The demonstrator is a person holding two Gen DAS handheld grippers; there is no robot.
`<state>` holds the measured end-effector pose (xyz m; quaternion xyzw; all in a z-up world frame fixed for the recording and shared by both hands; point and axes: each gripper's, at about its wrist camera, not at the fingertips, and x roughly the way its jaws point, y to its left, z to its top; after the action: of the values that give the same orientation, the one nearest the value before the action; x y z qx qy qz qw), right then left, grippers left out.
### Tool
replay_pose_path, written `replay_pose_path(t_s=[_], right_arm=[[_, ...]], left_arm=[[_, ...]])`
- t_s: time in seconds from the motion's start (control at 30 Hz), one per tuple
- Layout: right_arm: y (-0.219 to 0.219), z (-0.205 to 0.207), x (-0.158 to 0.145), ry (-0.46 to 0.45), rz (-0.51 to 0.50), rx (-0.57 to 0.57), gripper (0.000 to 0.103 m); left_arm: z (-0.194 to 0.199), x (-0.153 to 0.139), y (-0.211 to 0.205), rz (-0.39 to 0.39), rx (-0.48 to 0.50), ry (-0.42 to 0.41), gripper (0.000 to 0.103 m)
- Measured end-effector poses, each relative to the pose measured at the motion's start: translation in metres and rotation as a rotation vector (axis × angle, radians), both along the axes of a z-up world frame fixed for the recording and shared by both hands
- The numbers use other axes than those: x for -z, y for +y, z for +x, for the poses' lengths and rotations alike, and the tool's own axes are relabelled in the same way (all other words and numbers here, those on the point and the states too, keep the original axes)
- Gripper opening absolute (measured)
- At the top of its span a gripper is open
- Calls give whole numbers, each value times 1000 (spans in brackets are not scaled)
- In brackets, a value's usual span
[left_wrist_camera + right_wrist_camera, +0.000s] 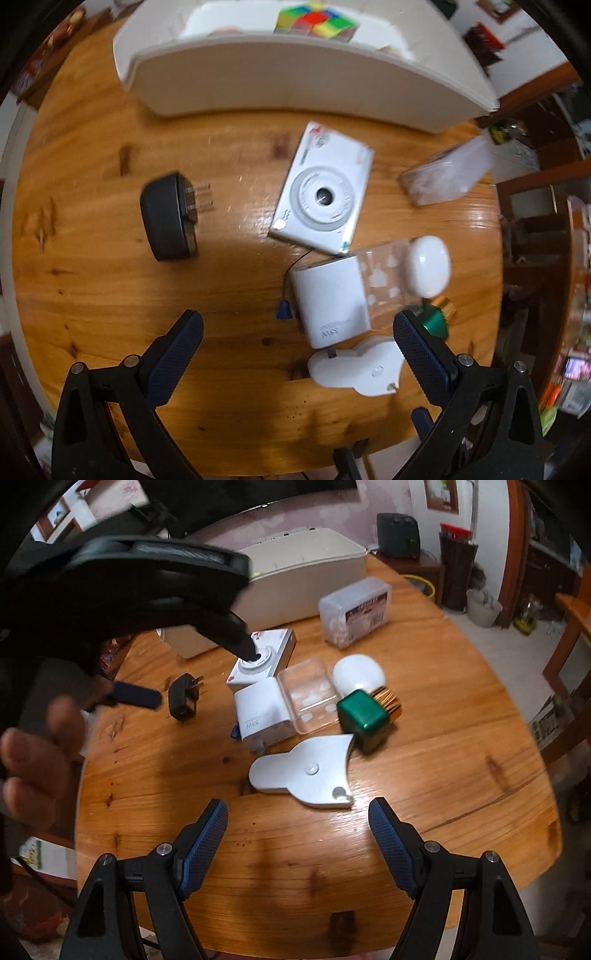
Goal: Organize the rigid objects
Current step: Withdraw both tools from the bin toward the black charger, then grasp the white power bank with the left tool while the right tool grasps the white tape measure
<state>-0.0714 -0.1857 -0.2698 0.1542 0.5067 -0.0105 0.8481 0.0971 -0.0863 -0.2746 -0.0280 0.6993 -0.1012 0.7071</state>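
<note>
Hovering over the tabletop, your left hand-held gripper and right hand-held gripper both gape wide, holding nothing, white camera untouched.

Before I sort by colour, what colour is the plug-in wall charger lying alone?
Black; the plug-in wall charger with two metal prongs shows best in the left wrist view.

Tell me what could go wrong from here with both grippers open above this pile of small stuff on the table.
1. The white camera, white charger block and clear case lie packed together, so closing the left hand-held gripper on one may shove its neighbours.
2. The camera's thin black strap could snag on a finger.
3. The flat white piece ahead of the right hand-held gripper lies flush on the table and may slip from the pads.
</note>
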Motion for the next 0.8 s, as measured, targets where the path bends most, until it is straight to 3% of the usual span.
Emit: replay_pose_path(t_s=[0.33, 0.57, 0.8], right_arm=[[-14, -6, 12, 20, 43, 44, 79], [-23, -6, 14, 25, 57, 58, 79], [-21, -7, 17, 29, 62, 44, 79]], left_arm=[[3, 29, -4, 71, -42, 49, 102], [8, 27, -6, 60, -95, 49, 103], [5, 24, -8, 130, -95, 34, 103]])
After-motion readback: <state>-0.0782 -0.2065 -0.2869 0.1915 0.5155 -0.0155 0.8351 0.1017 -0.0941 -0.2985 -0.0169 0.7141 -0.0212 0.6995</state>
